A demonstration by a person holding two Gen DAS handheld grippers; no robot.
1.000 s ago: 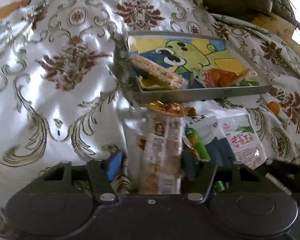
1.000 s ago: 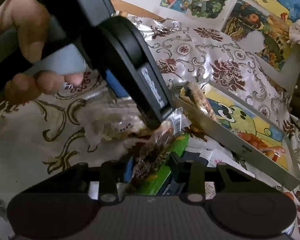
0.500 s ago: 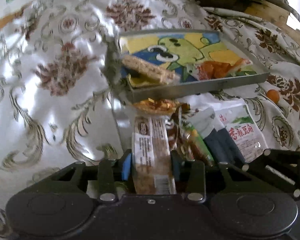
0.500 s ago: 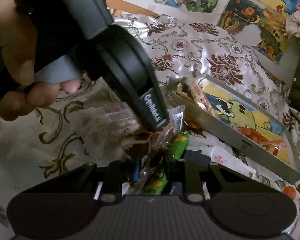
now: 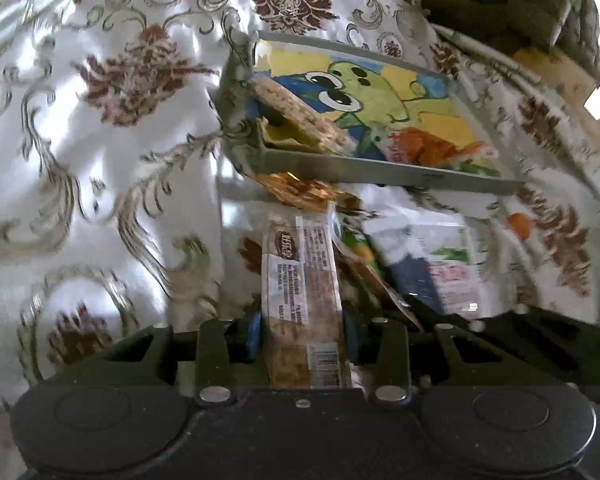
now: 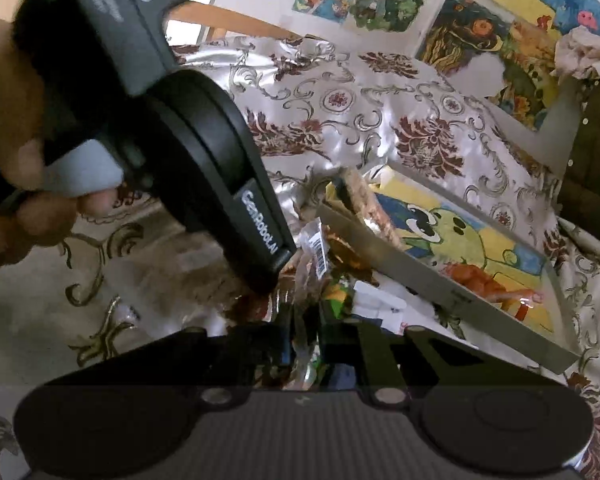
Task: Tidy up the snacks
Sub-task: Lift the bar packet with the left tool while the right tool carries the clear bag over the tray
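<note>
While the left gripper (image 5: pixel 302 338) has just closed its jaws on the long cracker bar (image 5: pixel 300 280) (pointing lengthwise at the tray (image 5: pixel 380 172) ahead), the right gripper (image 6: pixel 306 338) has pinched a crinkly wrapper (image 6: pixel 306 280) nearby.

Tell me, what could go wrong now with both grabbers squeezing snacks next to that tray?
1. Both grippers work the same pile, close together: the left gripper holds the long cracker pack, the right gripper pinches a crinkly wrapper. They might bump or tug each other's snack.
2. Lifting could drag the loose green packet.
3. The tray sits tilted on a gold wrapper; it might tip.
</note>
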